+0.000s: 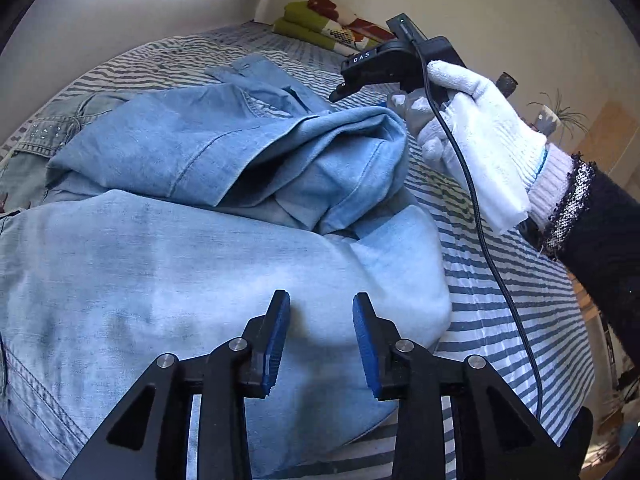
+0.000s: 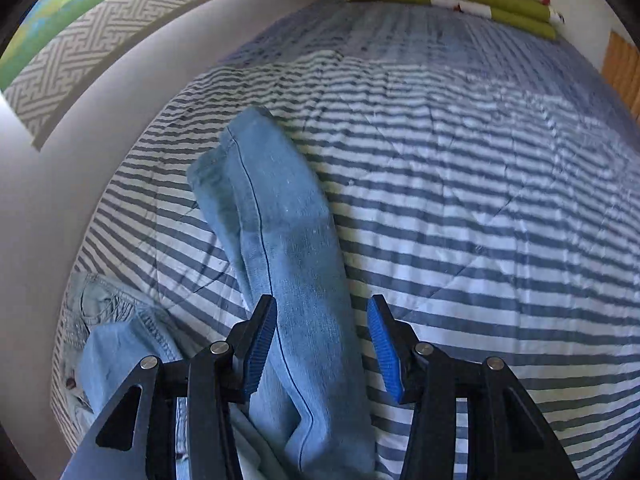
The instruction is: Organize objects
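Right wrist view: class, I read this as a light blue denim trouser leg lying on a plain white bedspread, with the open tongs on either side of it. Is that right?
Not quite. The bedspread is not plain white: the right wrist view shows it striped in blue-grey and white. The rest holds: the light blue denim trouser leg lies on it, and the right tongs stand open on either side of it.

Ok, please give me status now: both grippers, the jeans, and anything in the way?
Left gripper open over the light blue jeans, nothing gripped. Right gripper open, jeans leg between the jaws. Olive trousers beside the jeans on the striped bedcover.
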Action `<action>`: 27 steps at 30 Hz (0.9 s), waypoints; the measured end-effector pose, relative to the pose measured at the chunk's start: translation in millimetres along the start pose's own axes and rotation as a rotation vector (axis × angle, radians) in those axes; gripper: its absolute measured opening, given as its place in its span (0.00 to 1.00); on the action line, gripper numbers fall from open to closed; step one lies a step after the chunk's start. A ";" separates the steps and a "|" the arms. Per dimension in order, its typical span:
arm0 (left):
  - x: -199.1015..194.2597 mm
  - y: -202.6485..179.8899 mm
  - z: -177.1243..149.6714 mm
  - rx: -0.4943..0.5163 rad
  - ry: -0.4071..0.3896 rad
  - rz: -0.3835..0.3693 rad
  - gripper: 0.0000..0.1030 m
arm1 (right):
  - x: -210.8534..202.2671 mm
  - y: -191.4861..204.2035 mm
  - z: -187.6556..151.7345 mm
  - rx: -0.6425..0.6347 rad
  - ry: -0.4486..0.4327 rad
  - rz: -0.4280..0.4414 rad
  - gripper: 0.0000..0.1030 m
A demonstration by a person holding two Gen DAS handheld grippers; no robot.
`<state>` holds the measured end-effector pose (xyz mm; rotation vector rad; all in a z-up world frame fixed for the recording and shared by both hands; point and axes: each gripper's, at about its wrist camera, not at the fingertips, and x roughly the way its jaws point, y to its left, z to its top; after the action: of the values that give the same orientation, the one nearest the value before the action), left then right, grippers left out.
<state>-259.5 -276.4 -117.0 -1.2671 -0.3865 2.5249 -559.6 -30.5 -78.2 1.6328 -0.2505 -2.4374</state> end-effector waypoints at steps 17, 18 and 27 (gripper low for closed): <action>8.0 10.6 -0.5 -0.020 -0.005 0.085 0.34 | -116.5 -28.8 -79.6 0.025 -0.239 -0.081 0.02; 8.0 10.5 -1.8 -0.019 -0.005 0.088 0.34 | -133.6 -38.5 -93.5 0.043 -0.252 -0.079 0.02; -8.6 -3.1 -14.2 -0.011 -0.049 0.072 0.34 | -290.7 -115.9 -261.0 0.213 -0.413 -0.263 0.02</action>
<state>-242.7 -275.2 -117.7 -1.2457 -0.3726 2.6215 -217.9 147.8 54.2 1.2839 -0.3891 -3.0332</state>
